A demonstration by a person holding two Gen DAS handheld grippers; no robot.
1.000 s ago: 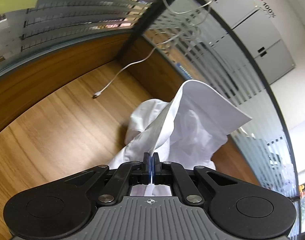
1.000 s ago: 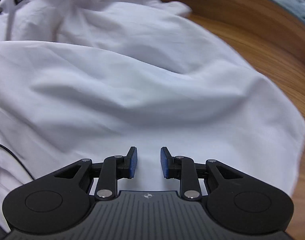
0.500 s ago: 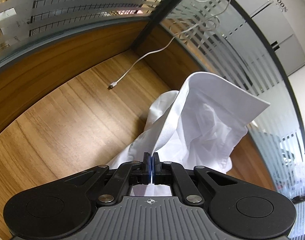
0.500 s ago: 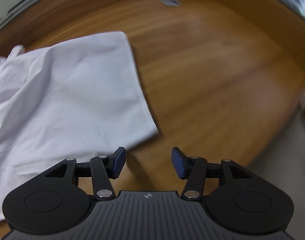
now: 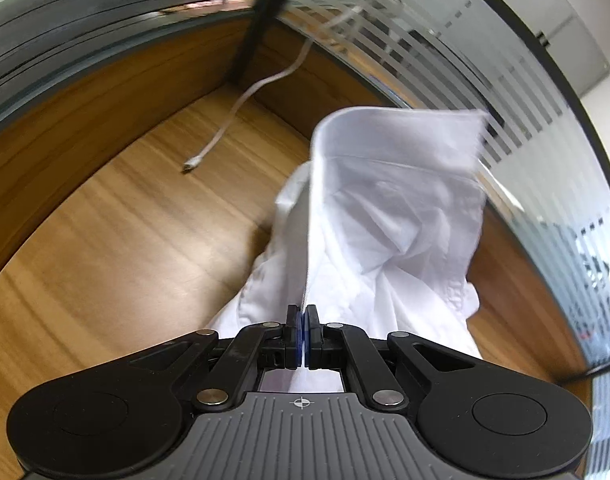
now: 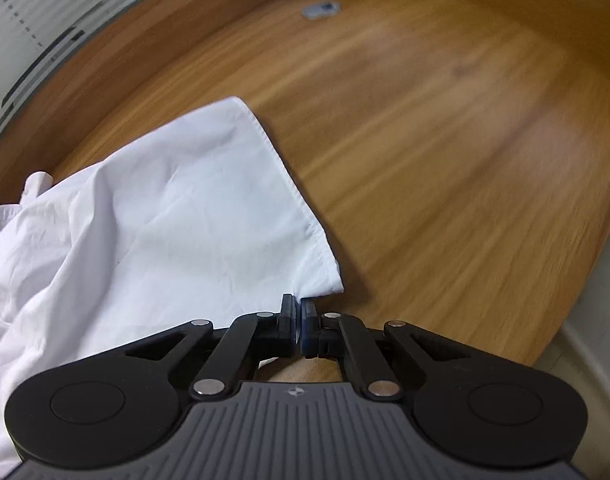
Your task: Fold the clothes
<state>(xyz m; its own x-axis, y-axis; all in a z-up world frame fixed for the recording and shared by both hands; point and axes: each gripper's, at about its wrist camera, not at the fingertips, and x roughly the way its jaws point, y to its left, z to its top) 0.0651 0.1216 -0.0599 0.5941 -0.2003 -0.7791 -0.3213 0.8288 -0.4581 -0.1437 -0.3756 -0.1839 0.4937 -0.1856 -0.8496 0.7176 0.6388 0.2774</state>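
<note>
Left wrist view: since the earlier frame the raised collar end of the white cotton shirt [image 5: 389, 216] is swinging rightward against the striped glass partition [image 5: 457, 64], and the white charging cable [image 5: 241, 100] is sitting lower and nearer the centre. The left gripper [image 5: 302, 334] is keeping its jaws clamped together on a stiff folded edge of the shirt, which is rising from the pads and hanging above the brown wood-grain table [image 5: 117, 232]. To do this step well, the hold should probably stay firm and the hand move level, so that the lifted edge is not twisting (the cloth below is bunching already). The farther stretch of fabric is blurring with motion, and what part of the garment is pinched cannot be told with certainty; the shirt's lower part is cut off behind the gripper body.

Right wrist view: since the earlier frame the right gripper [image 6: 299, 330] is no longer standing open over bare wood; its jaws are now together at the hemmed near corner of the shirt, which is lying flat on the table and spreading leftward. The pads appear to be nipping only the very tip of that corner, so a deeper bite would likely be safer before pulling the cloth taut. A small grey flat object [image 6: 321, 9] is lying well apart near the far edge; its nature is too blurred to tell.
</note>
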